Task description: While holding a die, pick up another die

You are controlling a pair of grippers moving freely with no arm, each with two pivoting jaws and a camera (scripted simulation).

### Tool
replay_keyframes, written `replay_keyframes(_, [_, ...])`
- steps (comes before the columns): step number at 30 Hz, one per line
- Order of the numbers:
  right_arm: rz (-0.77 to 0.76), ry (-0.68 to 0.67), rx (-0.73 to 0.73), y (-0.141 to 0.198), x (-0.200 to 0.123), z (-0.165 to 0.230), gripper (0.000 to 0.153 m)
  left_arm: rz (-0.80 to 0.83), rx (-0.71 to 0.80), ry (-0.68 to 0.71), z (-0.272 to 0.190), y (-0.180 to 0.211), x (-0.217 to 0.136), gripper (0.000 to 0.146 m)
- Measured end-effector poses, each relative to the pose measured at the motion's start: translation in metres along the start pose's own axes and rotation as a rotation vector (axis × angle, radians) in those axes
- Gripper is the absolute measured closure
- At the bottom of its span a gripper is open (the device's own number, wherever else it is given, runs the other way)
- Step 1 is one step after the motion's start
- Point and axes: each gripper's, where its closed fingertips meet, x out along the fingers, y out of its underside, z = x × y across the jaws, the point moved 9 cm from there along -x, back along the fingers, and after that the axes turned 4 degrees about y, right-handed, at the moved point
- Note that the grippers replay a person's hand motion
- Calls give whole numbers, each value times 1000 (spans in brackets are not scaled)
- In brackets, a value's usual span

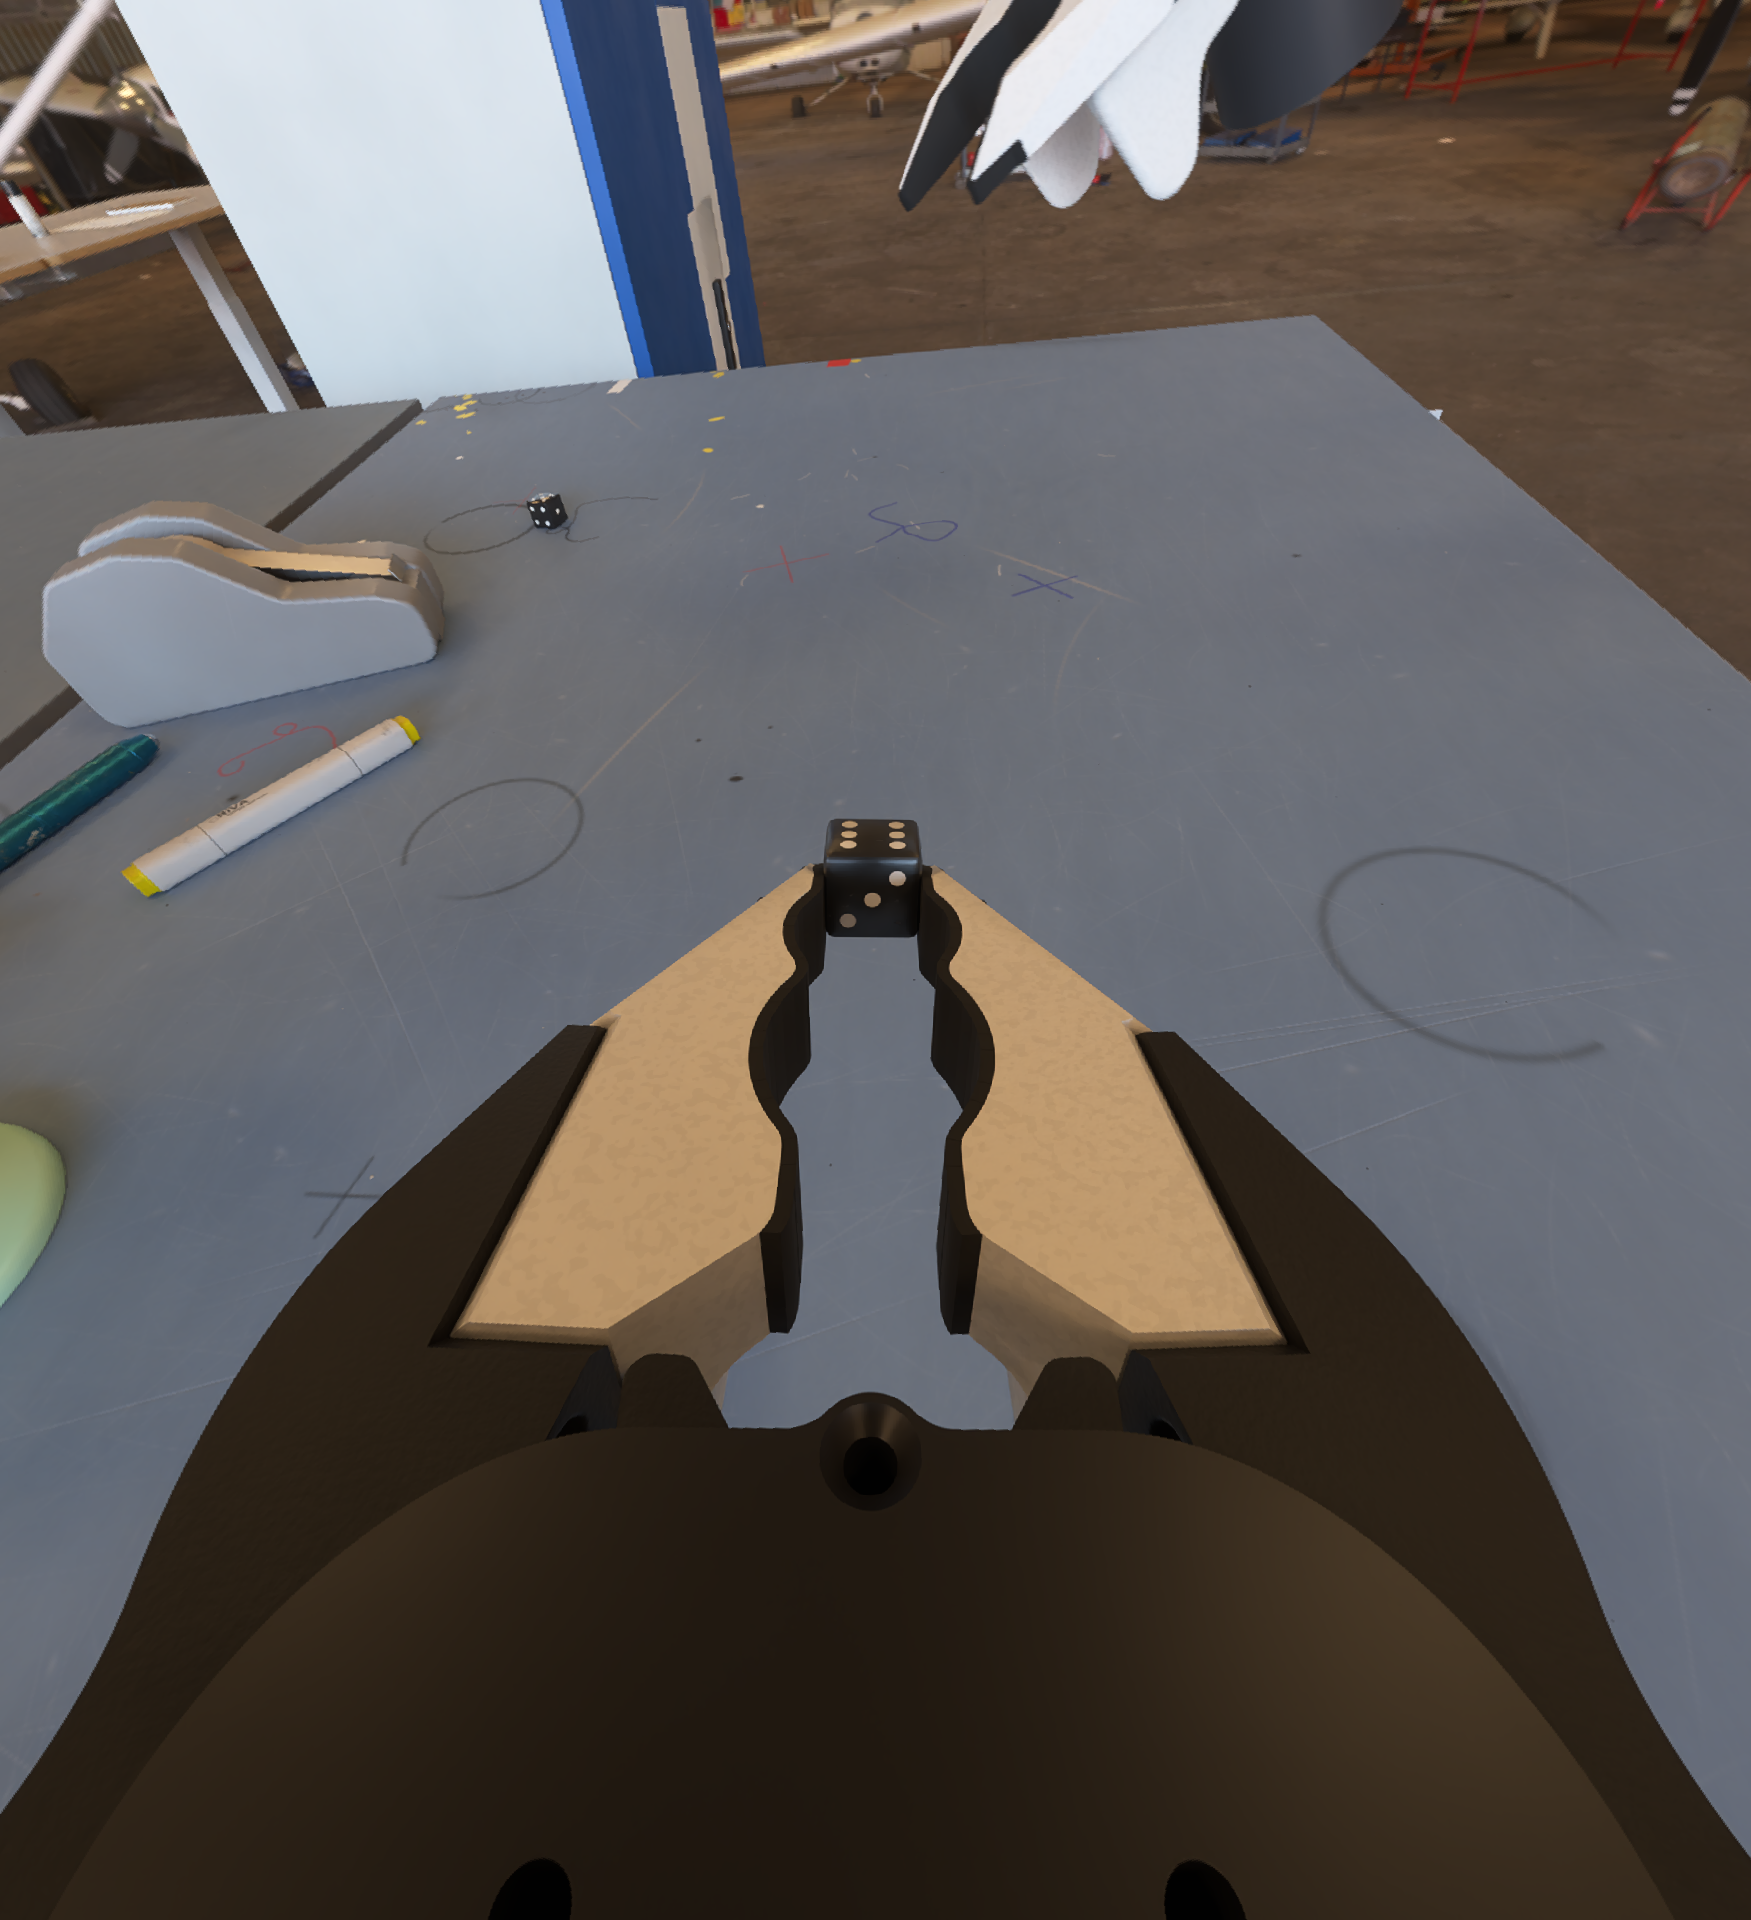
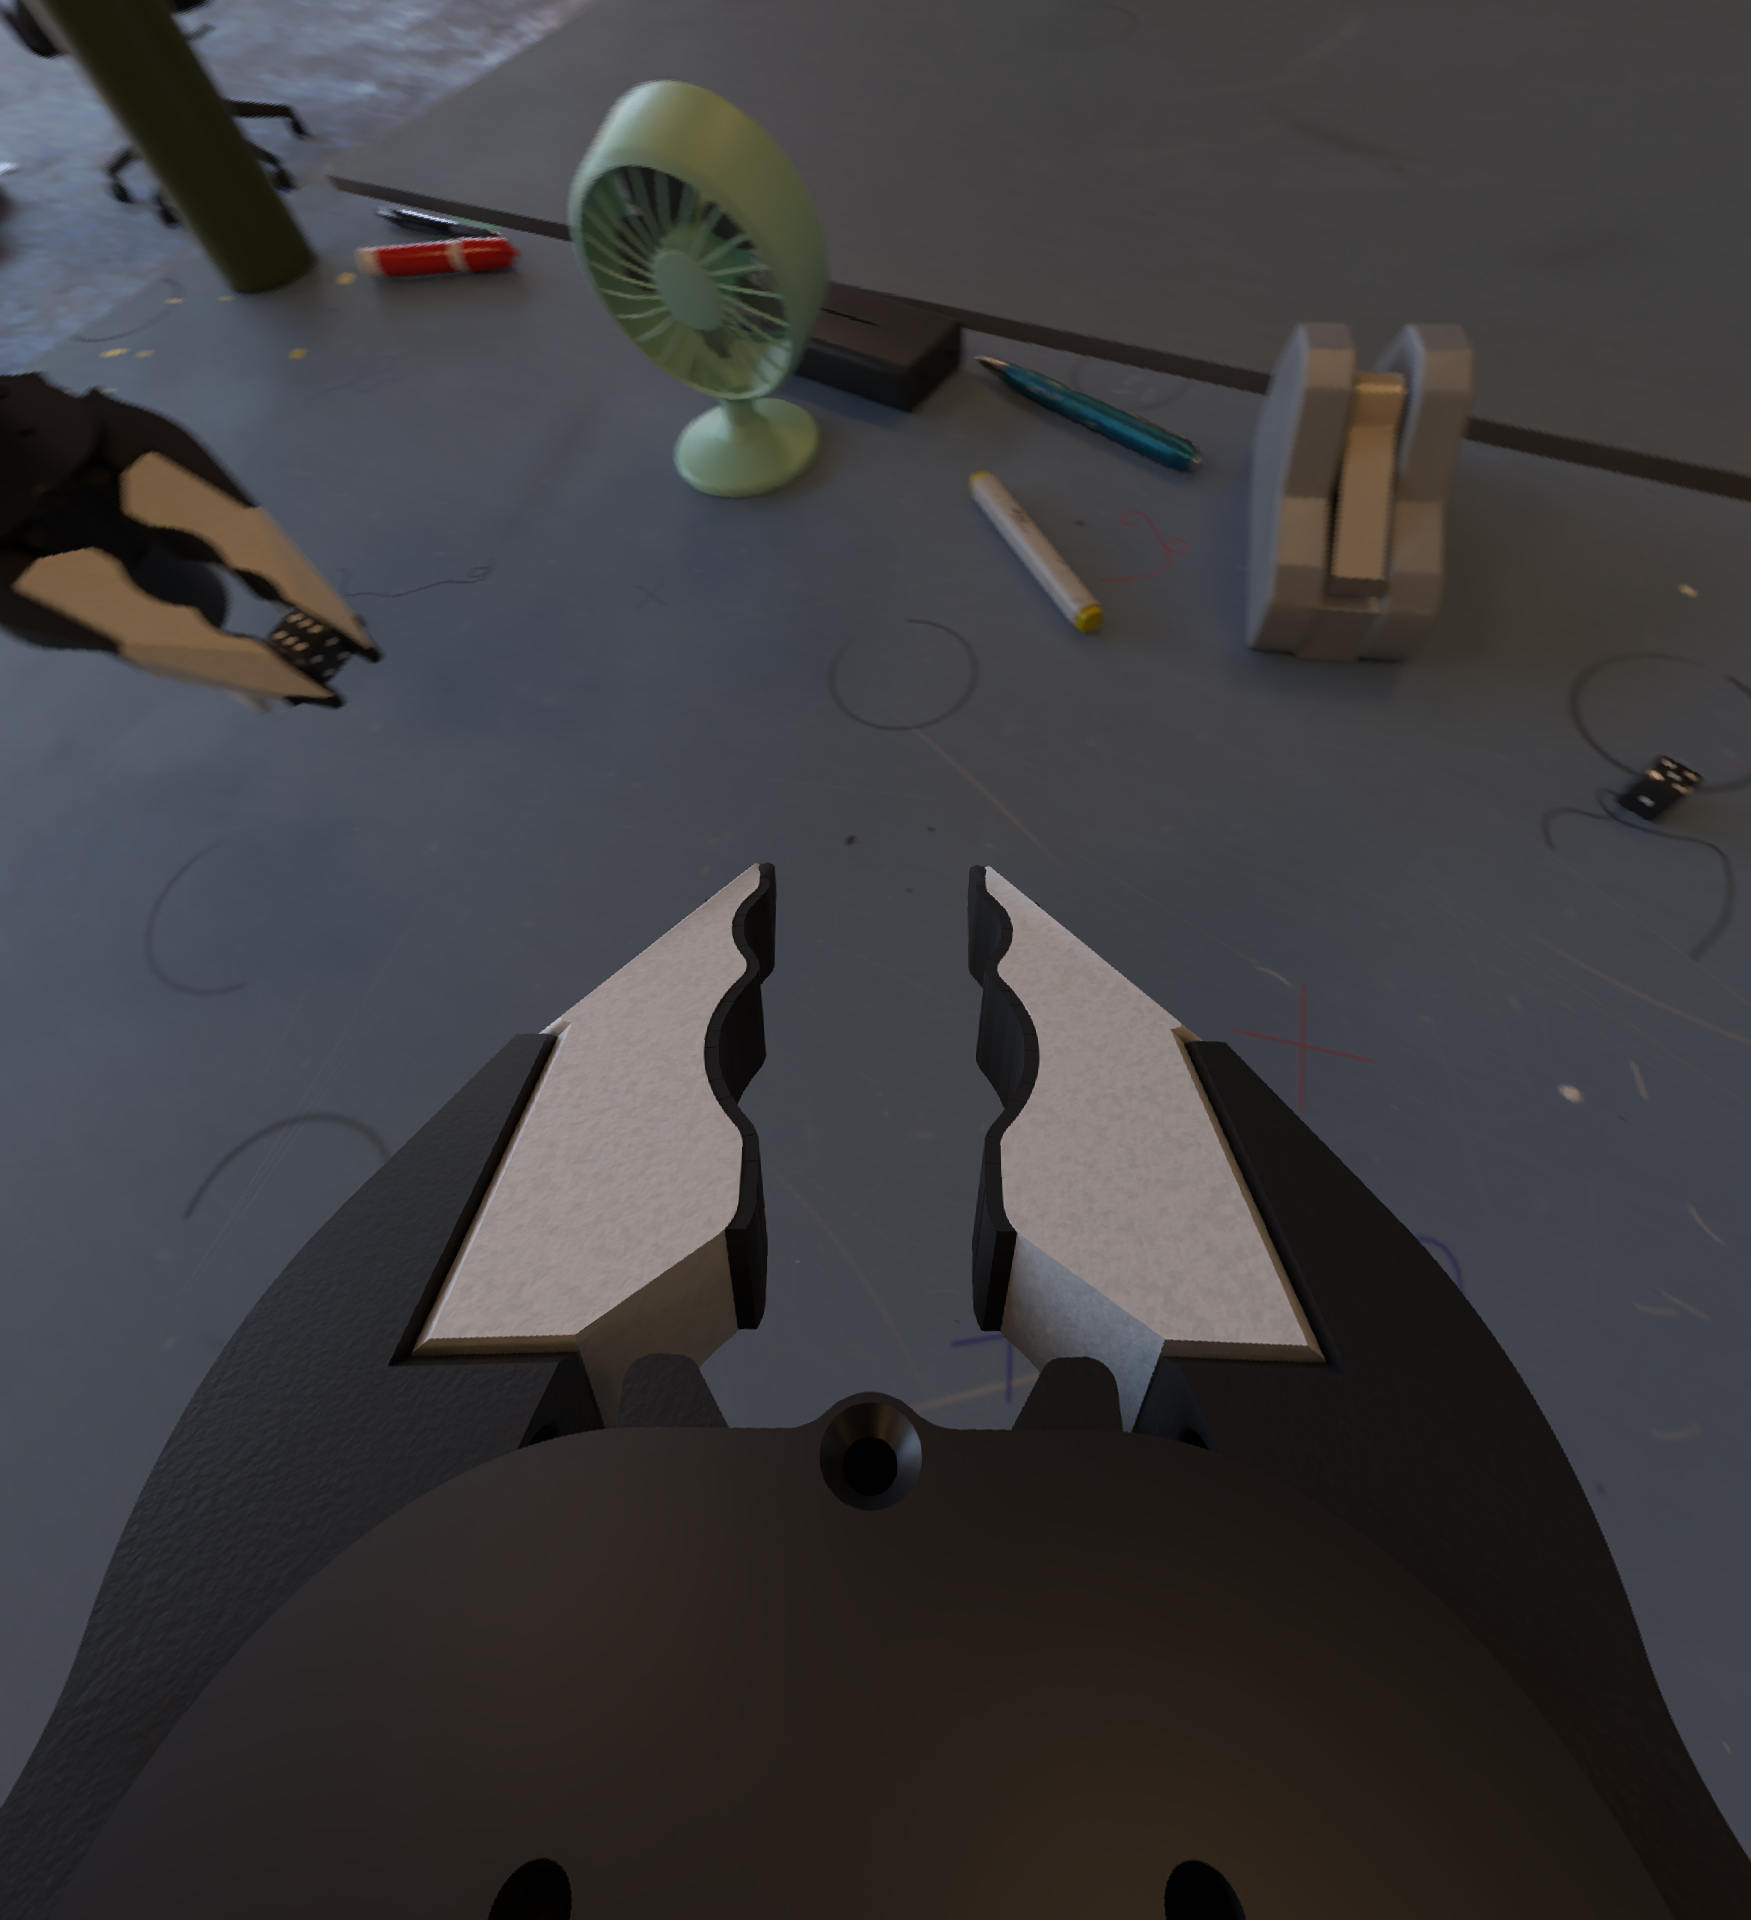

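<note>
The left gripper (image 1: 872,878) is clamping a black die (image 1: 872,879) at its fingertips, hovering over the grey table (image 1: 1266,727). The right gripper (image 2: 872,883) is hanging with jaws apart, gripping nothing — the second die (image 2: 1658,787) is lying ahead and well off to its right, with clear tabletop between. Farther out are sitting a white marker (image 2: 1034,550), a teal pen (image 2: 1094,414), a grey tape dispenser (image 2: 1359,499) and a green fan (image 2: 699,281) — none blocking the way.

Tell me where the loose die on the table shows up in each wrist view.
Left wrist view: the loose die lies far off, upper left, on the table beyond the grey holder.
Right wrist view: the same die lies at the right edge, mid-height, below that holder.
Shared landmark: the white marker.
</note>
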Motion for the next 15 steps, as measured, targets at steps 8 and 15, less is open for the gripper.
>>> replay_keyframes(8, [365, 269, 130, -35, 30, -84, 112, 6, -4, -5, 2, 1, -1, 130])
replay_keyframes(15, [477, 205, 565, -42, 107, -186, 116, 20, -30, -11, 9, 4, -3, 130])
